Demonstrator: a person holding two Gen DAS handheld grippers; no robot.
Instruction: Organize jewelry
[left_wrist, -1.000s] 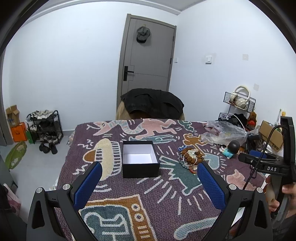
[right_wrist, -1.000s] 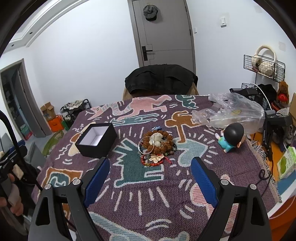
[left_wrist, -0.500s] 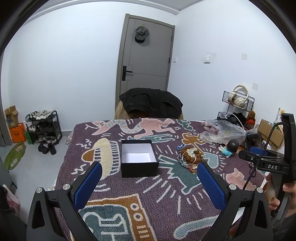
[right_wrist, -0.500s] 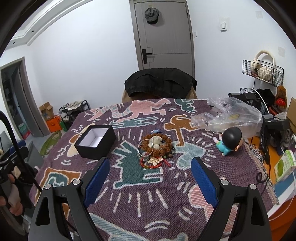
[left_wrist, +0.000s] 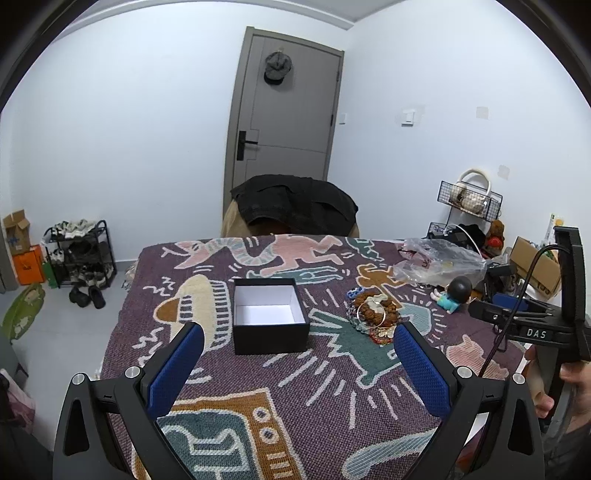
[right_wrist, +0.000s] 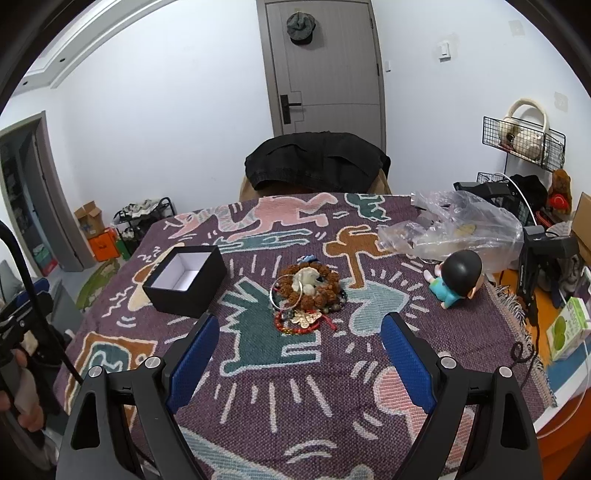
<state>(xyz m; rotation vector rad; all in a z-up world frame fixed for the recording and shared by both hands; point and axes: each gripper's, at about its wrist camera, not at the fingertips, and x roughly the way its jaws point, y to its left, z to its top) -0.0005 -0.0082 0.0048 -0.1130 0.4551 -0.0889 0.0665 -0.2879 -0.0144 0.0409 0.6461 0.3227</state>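
A pile of jewelry (right_wrist: 306, 295) lies mid-table on the patterned cloth: brown bead bracelets, a silver bangle, red beads and a gold piece. It also shows in the left wrist view (left_wrist: 375, 315). An open black box with a white inside (left_wrist: 267, 314) stands left of the pile; it also shows in the right wrist view (right_wrist: 186, 278). My left gripper (left_wrist: 297, 363) is open and empty, above the cloth in front of the box. My right gripper (right_wrist: 299, 354) is open and empty, just short of the pile.
A clear plastic bag (right_wrist: 458, 232) and a small doll figure (right_wrist: 456, 278) sit at the table's right side. A chair draped with a black jacket (right_wrist: 317, 162) stands behind the far edge. A green carton (right_wrist: 567, 330) is off the right edge.
Both grippers have drawn back and lifted slightly, so the box and jewelry sit a little farther away in view. Both stay open.
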